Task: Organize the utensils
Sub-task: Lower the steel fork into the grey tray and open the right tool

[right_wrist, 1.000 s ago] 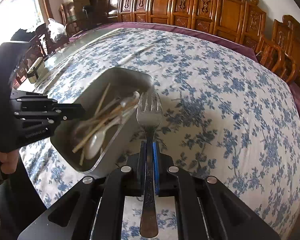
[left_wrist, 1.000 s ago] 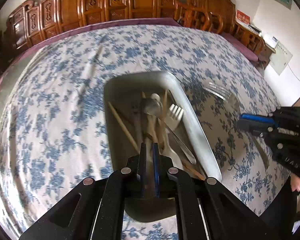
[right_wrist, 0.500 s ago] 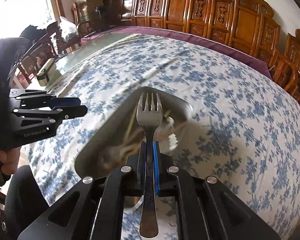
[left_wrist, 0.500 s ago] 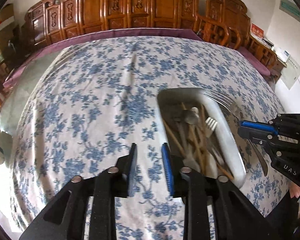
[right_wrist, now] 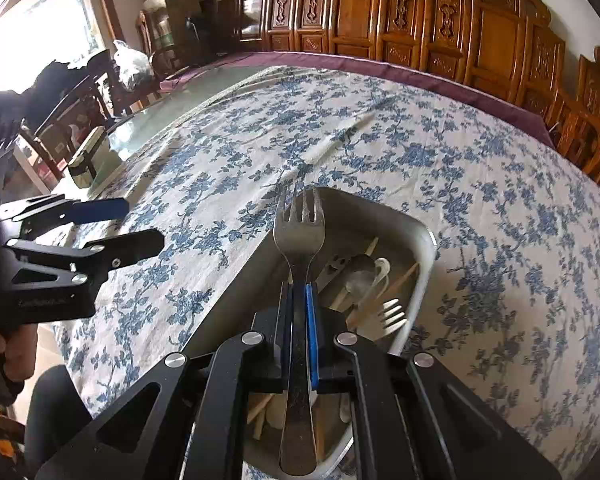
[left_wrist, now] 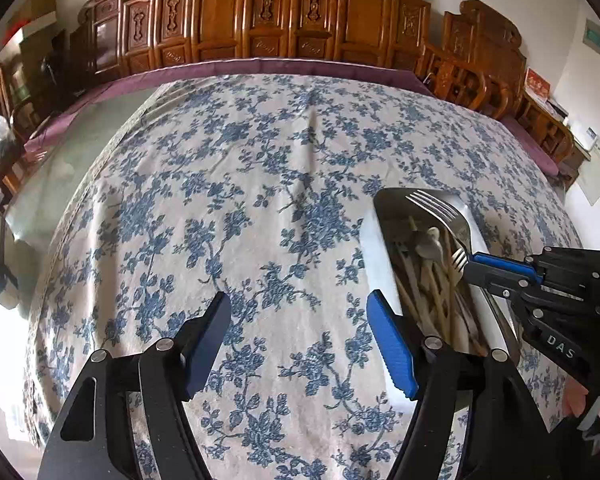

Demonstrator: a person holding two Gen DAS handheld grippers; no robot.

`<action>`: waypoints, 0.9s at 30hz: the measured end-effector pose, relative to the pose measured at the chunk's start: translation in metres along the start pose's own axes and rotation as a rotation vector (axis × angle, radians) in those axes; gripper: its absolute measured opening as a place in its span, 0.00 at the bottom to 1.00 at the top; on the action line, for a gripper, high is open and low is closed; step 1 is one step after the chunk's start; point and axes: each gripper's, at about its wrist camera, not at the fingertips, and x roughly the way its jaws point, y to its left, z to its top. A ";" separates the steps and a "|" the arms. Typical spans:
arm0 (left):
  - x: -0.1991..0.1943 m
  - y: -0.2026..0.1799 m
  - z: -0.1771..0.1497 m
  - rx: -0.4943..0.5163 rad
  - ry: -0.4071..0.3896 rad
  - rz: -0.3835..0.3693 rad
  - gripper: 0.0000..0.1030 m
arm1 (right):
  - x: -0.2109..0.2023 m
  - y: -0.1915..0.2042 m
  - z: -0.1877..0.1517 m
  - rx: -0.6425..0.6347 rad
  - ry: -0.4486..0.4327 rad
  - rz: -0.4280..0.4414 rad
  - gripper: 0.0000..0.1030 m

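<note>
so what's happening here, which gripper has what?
A person is sorting cutlery into a metal tray on a floral tablecloth. The right gripper is clamped on a metal fork by its handle, tines forward, held over the tray, which already holds chopsticks, a spoon and a pale fork. The left gripper is off to the side over bare cloth, empty; its jaws have just been opening.

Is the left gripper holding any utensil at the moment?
No, the left gripper has its jaws apart over the bare floral tablecloth, nothing between them.
</note>
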 end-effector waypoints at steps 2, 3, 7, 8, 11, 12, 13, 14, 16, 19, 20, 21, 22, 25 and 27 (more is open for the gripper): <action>0.002 0.002 -0.002 -0.003 0.005 0.004 0.66 | 0.007 0.001 0.000 0.009 0.008 -0.001 0.08; 0.003 0.003 -0.002 -0.004 0.007 0.006 0.67 | 0.011 0.002 0.000 0.011 0.012 -0.004 0.08; 0.006 0.006 -0.005 -0.010 0.015 0.006 0.68 | 0.031 0.002 0.001 -0.004 0.042 -0.040 0.08; 0.006 0.006 -0.005 -0.011 0.016 0.006 0.68 | 0.036 0.002 0.001 -0.005 0.048 -0.048 0.08; 0.007 0.007 -0.006 -0.010 0.016 0.005 0.68 | 0.044 -0.002 0.001 0.000 0.058 -0.063 0.08; 0.007 0.007 -0.006 -0.009 0.016 0.007 0.68 | 0.046 -0.004 0.001 0.006 0.059 -0.064 0.08; 0.007 0.007 -0.007 -0.007 0.017 0.009 0.68 | 0.047 -0.004 0.000 0.012 0.060 -0.062 0.08; 0.008 0.007 -0.007 -0.006 0.018 0.009 0.68 | 0.049 -0.006 0.001 0.019 0.062 -0.060 0.08; 0.009 0.007 -0.008 -0.005 0.022 0.010 0.68 | 0.051 -0.006 0.001 0.029 0.063 -0.048 0.08; 0.011 0.007 -0.008 -0.002 0.024 0.013 0.68 | 0.049 -0.004 0.001 0.044 0.056 0.006 0.09; 0.011 0.007 -0.008 -0.002 0.024 0.013 0.68 | 0.048 -0.003 0.001 0.046 0.051 0.015 0.09; 0.012 0.006 -0.008 -0.003 0.025 0.014 0.68 | 0.047 -0.001 0.001 0.047 0.049 0.021 0.09; 0.012 0.006 -0.008 -0.003 0.026 0.016 0.68 | 0.046 0.000 0.001 0.048 0.045 0.030 0.09; 0.013 0.006 -0.008 -0.003 0.028 0.018 0.68 | 0.041 0.002 0.003 0.046 0.031 0.046 0.09; 0.013 0.005 -0.008 -0.002 0.028 0.018 0.68 | 0.037 0.003 0.004 0.045 0.013 0.046 0.09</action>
